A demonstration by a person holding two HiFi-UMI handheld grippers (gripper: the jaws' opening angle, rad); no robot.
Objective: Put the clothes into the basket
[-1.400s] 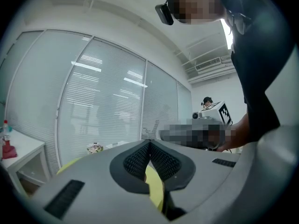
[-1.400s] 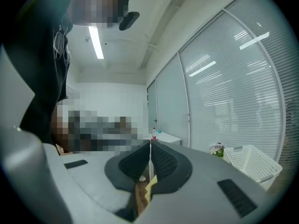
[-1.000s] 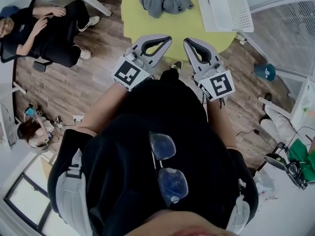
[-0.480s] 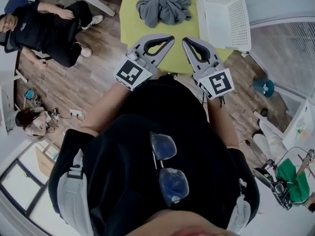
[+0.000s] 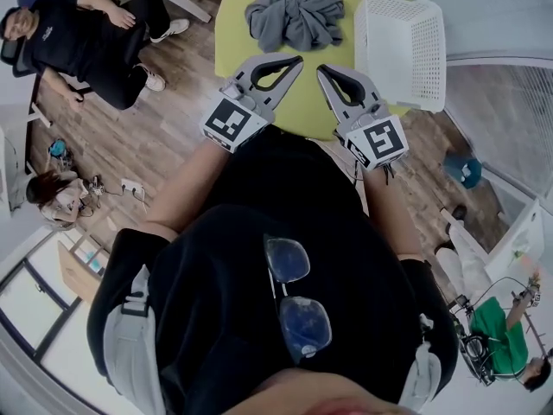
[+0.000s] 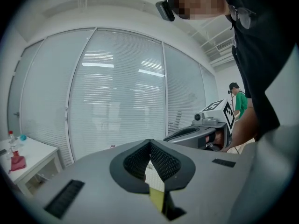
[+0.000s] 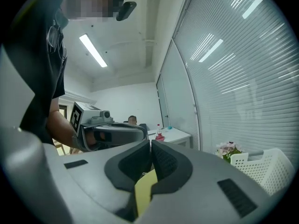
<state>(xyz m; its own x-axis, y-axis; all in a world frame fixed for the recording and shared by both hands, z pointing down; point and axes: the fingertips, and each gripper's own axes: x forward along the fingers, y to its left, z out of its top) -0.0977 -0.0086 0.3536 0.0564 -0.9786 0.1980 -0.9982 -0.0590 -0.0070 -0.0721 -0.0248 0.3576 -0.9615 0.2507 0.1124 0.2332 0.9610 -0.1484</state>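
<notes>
Both shut and empty, the left claw and right claw aimed at the crumpled grey clothes on the round yellow-green bench. The white plastic basket sat just beside them, likely for a short carry.

Soft, even light is filling the head view. The yellow-green table beside the blinds is showing bright, and the grey clothes are casting only faint shadows on it. The wide lens is bending the wooden floor strongly toward the frame edges. In the left gripper view pale light is coming through the blinds, which are carrying streaks of reflected lamps, and the corners are fading to black. In the right gripper view a ceiling strip light left of the blinds is glaring, with the same dark corners.
</notes>
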